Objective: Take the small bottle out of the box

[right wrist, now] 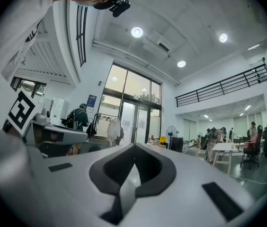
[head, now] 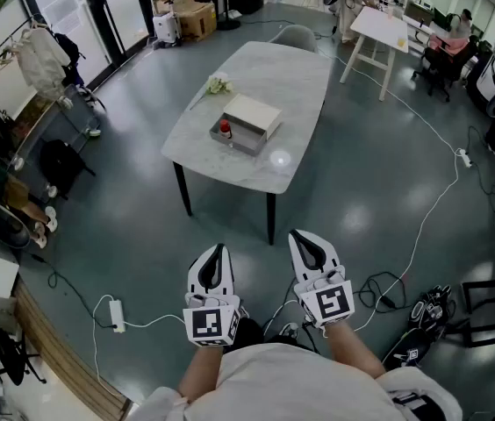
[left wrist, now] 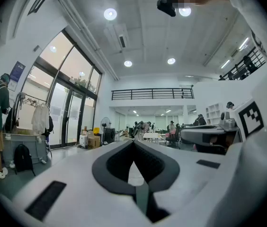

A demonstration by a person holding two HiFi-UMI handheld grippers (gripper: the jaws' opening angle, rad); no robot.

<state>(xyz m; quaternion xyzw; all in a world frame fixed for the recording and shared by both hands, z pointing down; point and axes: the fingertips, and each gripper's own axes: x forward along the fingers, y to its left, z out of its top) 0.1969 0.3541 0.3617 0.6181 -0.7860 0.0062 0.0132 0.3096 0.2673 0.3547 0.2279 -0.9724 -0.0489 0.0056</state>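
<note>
The grey open box (head: 249, 123) sits on a marble-topped table (head: 283, 77) well ahead of me. Its pale lid covers the right part. A small bottle (head: 225, 129) with a red cap stands in the box's left end. Both grippers are low in the head view, close to my body and far short of the table. My left gripper (head: 217, 251) (left wrist: 133, 142) has its jaws together, with nothing between them. My right gripper (head: 298, 237) (right wrist: 134, 146) is likewise shut and empty. Both gripper views look out over the hall, and neither shows the box.
A small white bunch of flowers (head: 218, 84) lies on the table's far left. A grey chair (head: 296, 36) stands behind the table. Cables and a power strip (head: 117, 316) lie on the floor near my feet. Bags (head: 423, 323) sit at lower right, a clothes rack (head: 37, 60) at left.
</note>
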